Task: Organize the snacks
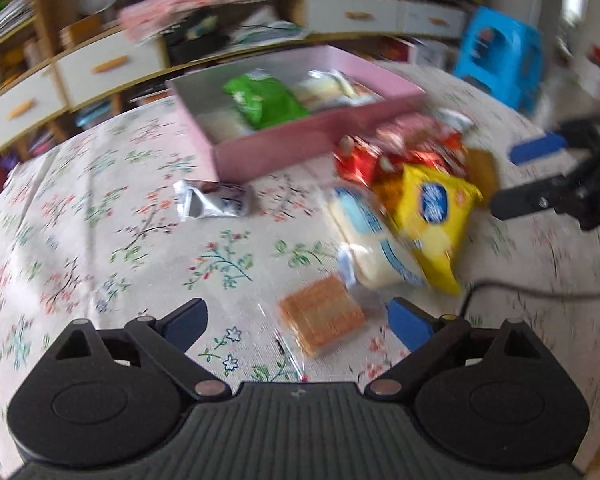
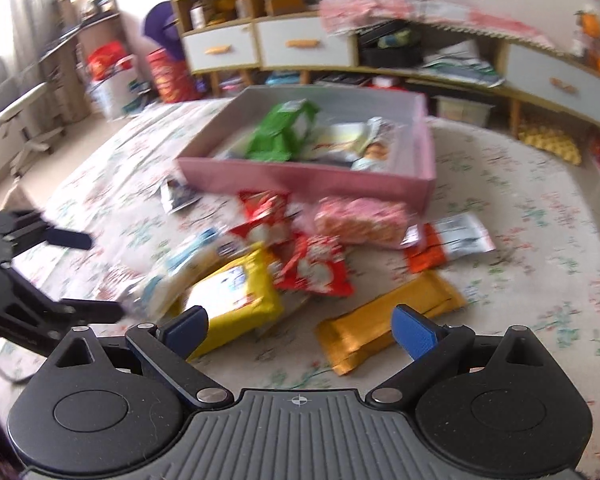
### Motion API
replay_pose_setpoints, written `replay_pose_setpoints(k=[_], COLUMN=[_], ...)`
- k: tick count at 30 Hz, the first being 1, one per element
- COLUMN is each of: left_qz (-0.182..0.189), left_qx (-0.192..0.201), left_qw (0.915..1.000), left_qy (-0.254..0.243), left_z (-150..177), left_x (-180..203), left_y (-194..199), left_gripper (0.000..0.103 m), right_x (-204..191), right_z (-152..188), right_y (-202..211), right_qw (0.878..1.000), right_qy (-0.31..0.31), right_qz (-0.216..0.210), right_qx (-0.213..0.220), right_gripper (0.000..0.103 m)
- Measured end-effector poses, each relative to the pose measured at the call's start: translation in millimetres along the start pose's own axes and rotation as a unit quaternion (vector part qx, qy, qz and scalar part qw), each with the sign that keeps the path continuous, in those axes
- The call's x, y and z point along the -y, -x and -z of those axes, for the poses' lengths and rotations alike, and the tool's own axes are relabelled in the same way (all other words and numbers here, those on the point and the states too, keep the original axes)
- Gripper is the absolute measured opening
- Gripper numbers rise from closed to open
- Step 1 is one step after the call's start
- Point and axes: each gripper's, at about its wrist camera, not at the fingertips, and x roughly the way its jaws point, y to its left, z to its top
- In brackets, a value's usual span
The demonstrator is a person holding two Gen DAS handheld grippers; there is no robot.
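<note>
Snacks lie scattered on the flowered worktop (image 1: 100, 240) in front of the pink box (image 1: 284, 148), which already holds a green bag (image 1: 266, 102) and a few pale packets. The left claw (image 1: 296, 326) stands wide, gripping nothing; a clear-wrapped orange wafer pack (image 1: 320, 320) lies between its blue pads and a little ahead of them, apparently untouched, though blur makes the gap on the right-hand side hard to judge. The pack's long axis runs slantwise across the claw's opening, not square to it, so the wrist probably needs a small roll before the pads can close on the short sides. The right claw (image 2: 300, 330) is likewise spread and empty, hovering over the near edge of the pile: a yellow packet (image 2: 232, 300) sits just by its left pad and a long orange-gold bar (image 2: 384, 320) just by its right pad, the bar lying diagonally with its near end toward the claw. For the wafer pack the left hand is plainly the nearer; the box lies beyond it and slightly leftward in the left wrist view, across open cloth.
</note>
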Motion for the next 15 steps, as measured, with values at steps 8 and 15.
replay_pose_setpoints(k=[8, 15], left_qz=[0.023, -0.005], left_qx=[-0.005, -0.020], left_qw=[0.9981, 0.9994], left_qy=[-0.056, -0.027], left_z=[-4.9, -7.1], left_x=[4.2, -0.3], left_y=[-12.5, -13.7], left_gripper=[0.073, 0.064], right_x=[-19.3, -27.2], right_z=[2.7, 4.4], right_y=[-13.4, -25.2], right_qw=[0.998, 0.997], right_qy=[-0.014, -0.030], right_qz=[-0.052, -0.065], right_qx=[-0.031, -0.037], right_gripper=[0.099, 0.097])
